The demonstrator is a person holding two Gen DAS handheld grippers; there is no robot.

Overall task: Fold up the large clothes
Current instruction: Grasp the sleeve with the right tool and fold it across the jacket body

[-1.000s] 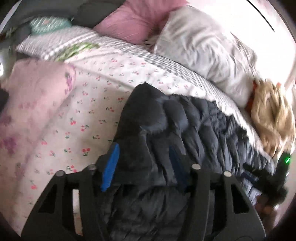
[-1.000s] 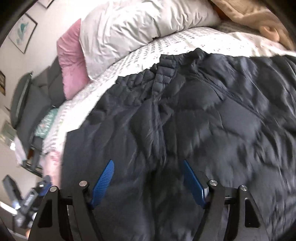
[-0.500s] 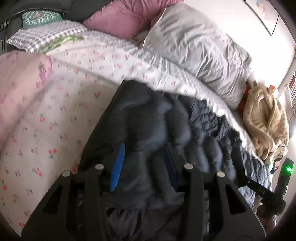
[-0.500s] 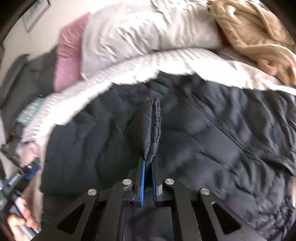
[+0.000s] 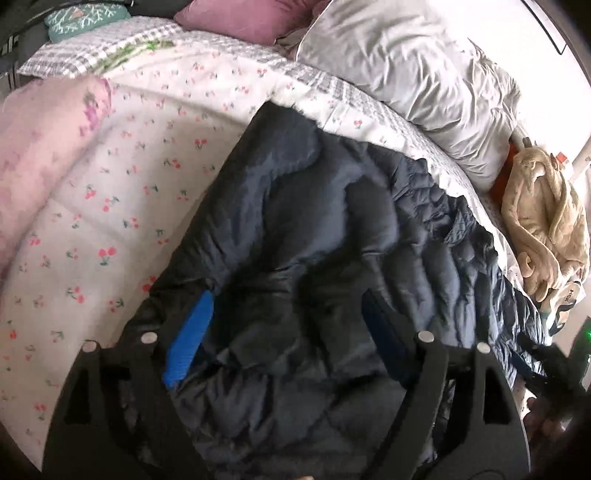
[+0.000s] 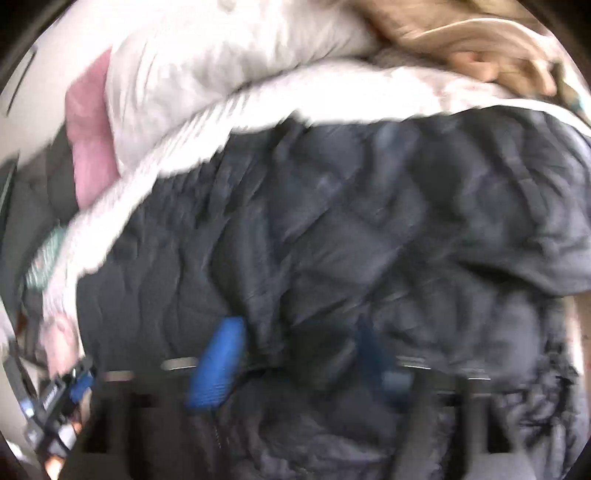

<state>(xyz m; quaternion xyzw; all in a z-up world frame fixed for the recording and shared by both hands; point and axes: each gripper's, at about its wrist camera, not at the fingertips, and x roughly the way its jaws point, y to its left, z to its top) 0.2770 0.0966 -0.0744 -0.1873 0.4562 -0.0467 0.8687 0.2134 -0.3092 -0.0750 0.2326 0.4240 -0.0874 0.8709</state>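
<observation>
A dark navy quilted puffer jacket (image 5: 332,240) lies on the floral bedspread (image 5: 129,177), folded over on itself. My left gripper (image 5: 288,325) is open, its blue-padded fingers wide apart just above the jacket's near edge, holding nothing. In the blurred right wrist view the same jacket (image 6: 369,221) fills the frame. My right gripper (image 6: 299,350) is open over the jacket, with cloth bunched between the spread fingers.
A grey pillow (image 5: 406,66) and a pink pillow (image 5: 240,18) lie at the head of the bed. A beige blanket (image 5: 546,214) is heaped at the right. A pink floral cover (image 5: 37,147) lies at the left.
My left gripper opened wider over the jacket. My right gripper, shut on a fold of the jacket half a second ago, has let go and opened while moving fast.
</observation>
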